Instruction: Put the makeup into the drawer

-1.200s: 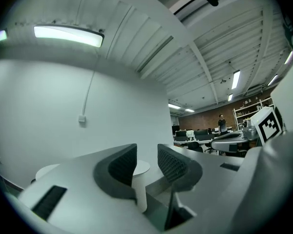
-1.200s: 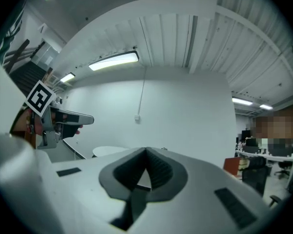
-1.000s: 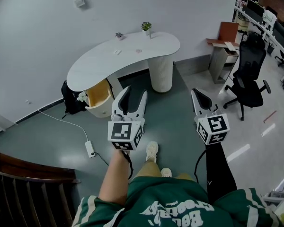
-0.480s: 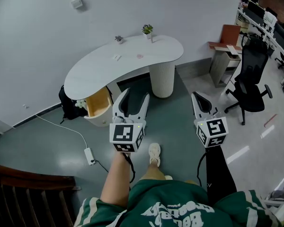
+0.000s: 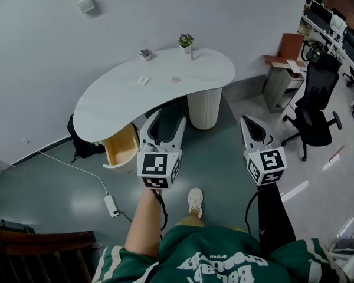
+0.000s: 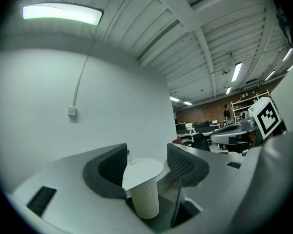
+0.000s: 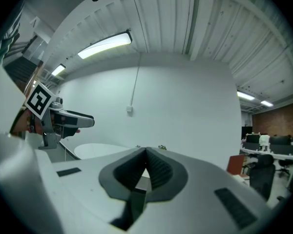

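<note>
Both arms held out level toward the desk [image 5: 115, 96]: left gripper [image 5: 169, 117] just spreading open, empty, right gripper [image 5: 246, 122] looks pinched together.

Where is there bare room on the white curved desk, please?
Its white curved top is bare at the wide left end and at the right end over the ribbed white pedestal. Crowded middle: a green potted plant, a smaller grey plant, a small white item and a small pink item.

Below me the floor [image 5: 59, 181] shines glossy; the desk [image 5: 124, 93] looks smooth matt white, its leg [image 5: 203, 106] ribbed, the drawer [image 5: 123, 148] wooden
</note>
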